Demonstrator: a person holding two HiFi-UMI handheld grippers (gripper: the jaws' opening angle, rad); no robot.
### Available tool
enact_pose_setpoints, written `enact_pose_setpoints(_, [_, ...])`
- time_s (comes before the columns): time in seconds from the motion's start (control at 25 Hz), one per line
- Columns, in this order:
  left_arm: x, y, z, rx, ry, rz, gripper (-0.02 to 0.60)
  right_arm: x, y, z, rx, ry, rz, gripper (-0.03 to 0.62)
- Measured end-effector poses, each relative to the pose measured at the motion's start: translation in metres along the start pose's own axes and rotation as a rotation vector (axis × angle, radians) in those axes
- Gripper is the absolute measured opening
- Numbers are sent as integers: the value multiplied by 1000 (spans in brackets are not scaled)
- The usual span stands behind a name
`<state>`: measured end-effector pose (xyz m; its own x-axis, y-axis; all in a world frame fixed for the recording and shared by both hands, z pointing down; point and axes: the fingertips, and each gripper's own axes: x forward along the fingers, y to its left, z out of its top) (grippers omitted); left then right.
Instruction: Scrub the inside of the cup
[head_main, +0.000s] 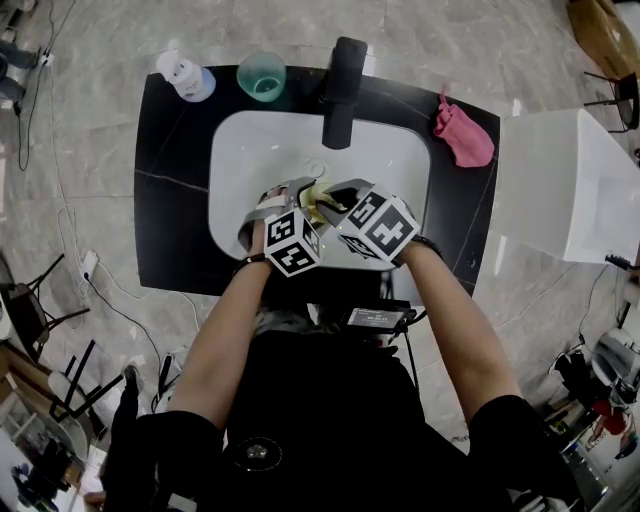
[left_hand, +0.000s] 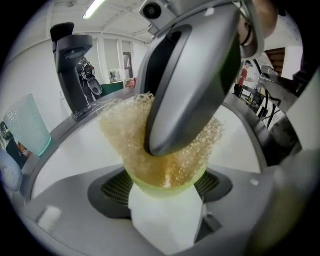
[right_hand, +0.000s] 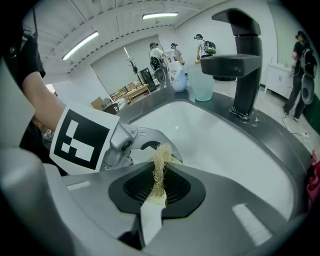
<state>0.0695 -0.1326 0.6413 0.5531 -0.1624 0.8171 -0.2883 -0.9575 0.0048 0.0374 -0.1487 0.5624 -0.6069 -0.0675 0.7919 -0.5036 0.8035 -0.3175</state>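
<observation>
Both grippers meet over the white basin (head_main: 390, 160). My left gripper (head_main: 290, 205) (left_hand: 166, 222) is shut on the bottom of a yellow-green cup (left_hand: 165, 186) (head_main: 318, 192), which opens away from its camera. A golden fibrous scrub pad (left_hand: 125, 135) fills the cup's mouth and spreads above its rim. My right gripper (head_main: 338, 203) (right_hand: 156, 196) is shut on that pad (right_hand: 160, 165), seen edge-on between its jaws. One grey finger (left_hand: 190, 85) of the right gripper lies across the pad in the left gripper view. Most of the cup's wall is hidden by pad and fingers.
A black faucet (head_main: 342, 90) (right_hand: 240, 60) stands at the basin's far edge. On the black counter (head_main: 170, 200) stand a teal cup (head_main: 262, 76) (left_hand: 29, 125) and a white bottle (head_main: 184, 77); a pink cloth (head_main: 462, 135) lies at the right. People stand in the background.
</observation>
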Motion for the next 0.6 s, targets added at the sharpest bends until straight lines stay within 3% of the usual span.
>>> enact_pose_setpoints(0.4, [-9,6,3,-44,-33,-11,367,-2,-21,-5,-151,36,-157,43])
enact_pose_setpoints(0.6, [-13,11,5,-22,-38,0,367,3,-21,-17,-176,73,-157,43])
